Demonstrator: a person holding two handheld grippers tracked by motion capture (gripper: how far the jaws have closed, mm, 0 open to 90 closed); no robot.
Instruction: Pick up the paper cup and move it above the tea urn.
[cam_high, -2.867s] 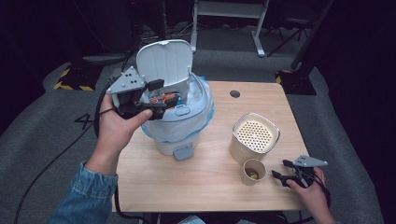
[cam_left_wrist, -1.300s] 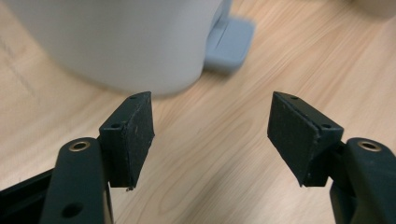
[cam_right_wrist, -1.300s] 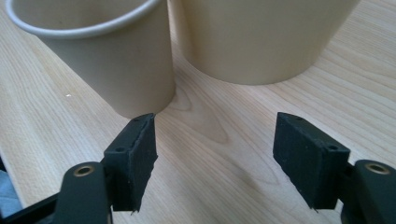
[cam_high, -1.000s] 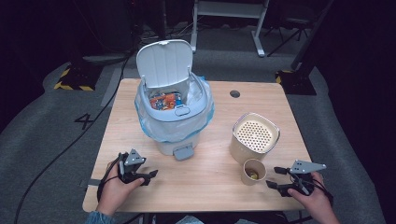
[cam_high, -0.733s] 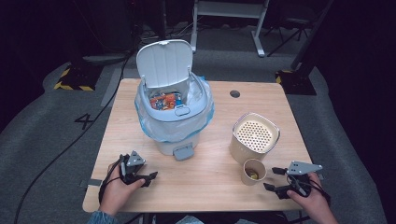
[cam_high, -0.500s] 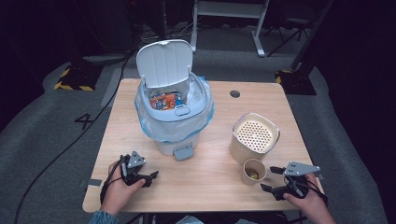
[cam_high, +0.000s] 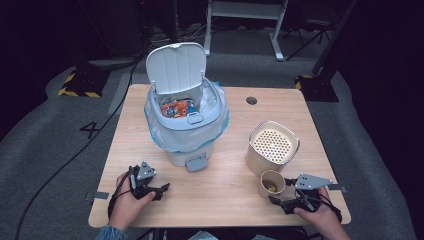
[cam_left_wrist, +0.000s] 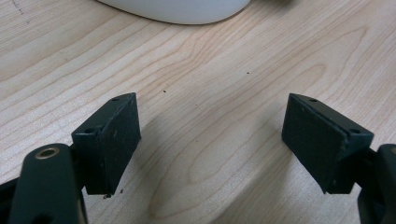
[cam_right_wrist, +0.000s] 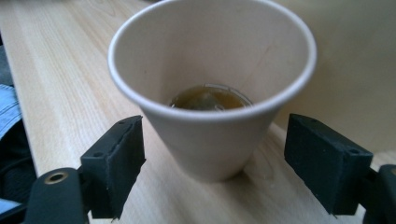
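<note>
Right gripper (cam_high: 282, 204) at five o'clock on the desk (cam_high: 225, 195), fingers (cam_right_wrist: 114, 163) just closing in, apart either side of the paper cup (cam_right_wrist: 212, 93), not pressing; left gripper (cam_high: 161, 189) at seven, fingers spread wide, empty; perforated canister (cam_high: 272, 147) just behind the cup; bin (cam_high: 186, 120) toward eleven, lid up.

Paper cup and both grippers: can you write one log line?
right gripper: open, jaws either side of paper cup | left gripper: open, empty, over table
</note>
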